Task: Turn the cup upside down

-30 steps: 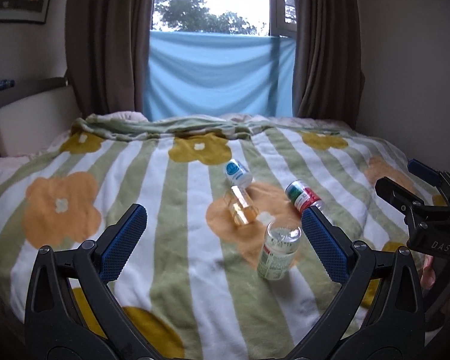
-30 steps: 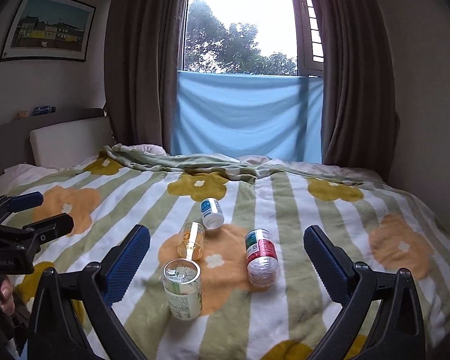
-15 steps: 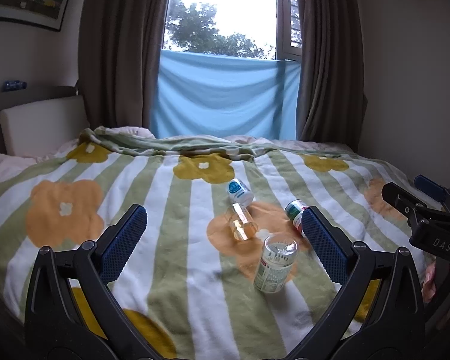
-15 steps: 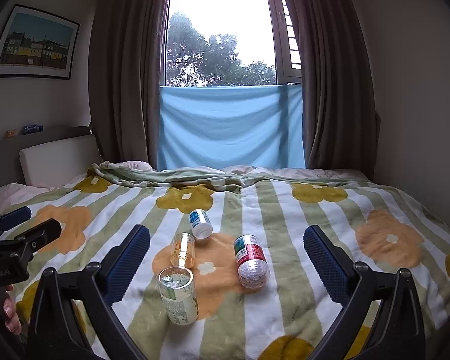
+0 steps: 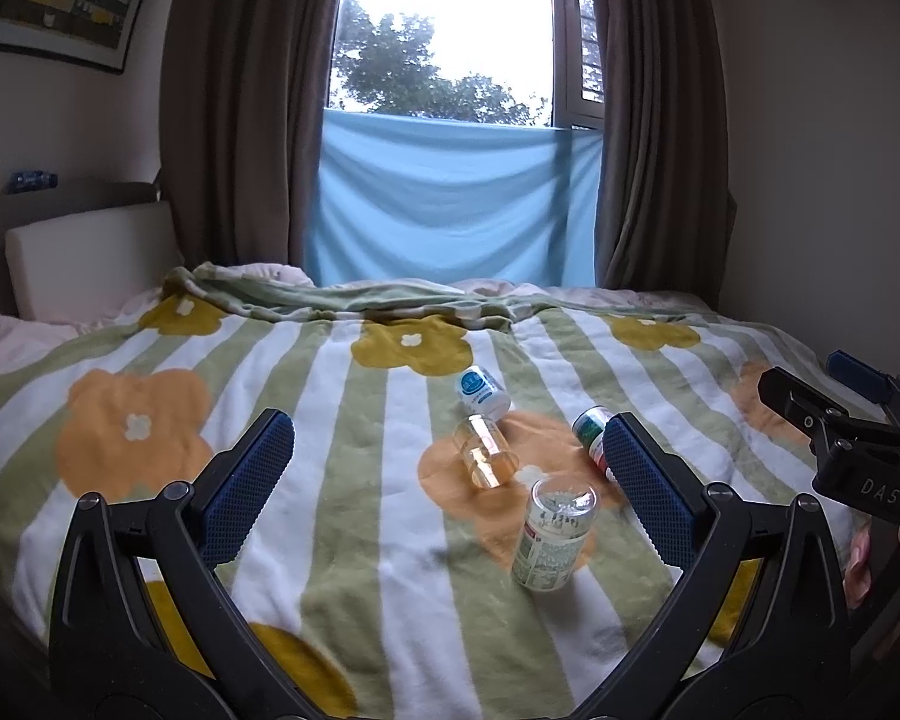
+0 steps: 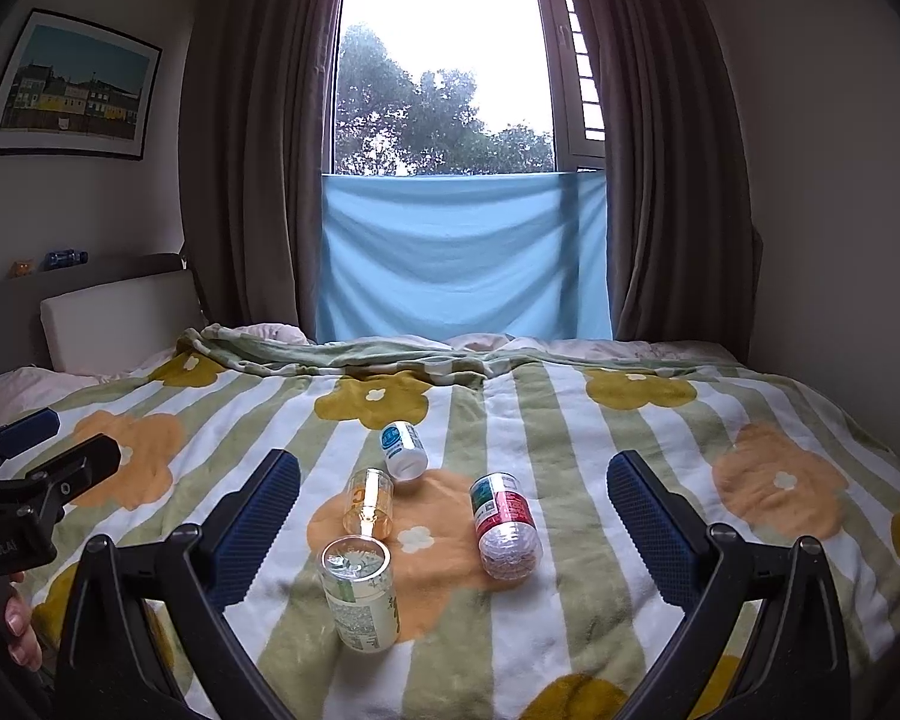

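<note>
Several cups rest on the flowered blanket [image 5: 150, 420]. A clear cup with a green label [image 5: 553, 537] [image 6: 361, 594] stands slightly tilted nearest me; whether its top end is mouth or base I cannot tell. An amber clear cup [image 5: 485, 459] [image 6: 369, 501], a white and blue cup [image 5: 482, 391] [image 6: 403, 449] and a red and green cup [image 5: 589, 427] [image 6: 504, 525] lie on their sides. My left gripper [image 5: 446, 426] is open, above and short of the cups. My right gripper [image 6: 453, 462] is open too, holding nothing.
The bed fills the foreground, with a white headboard cushion [image 6: 114, 324] on the left and a wall on the right. Brown curtains [image 6: 246, 150] and a blue cloth [image 6: 462, 258] cover the window behind. A hand [image 6: 21, 630] holds the left gripper's handle.
Both views have tilted upward and drawn back a little, showing more window. The cups lie where they were. Both grippers stay open.
</note>
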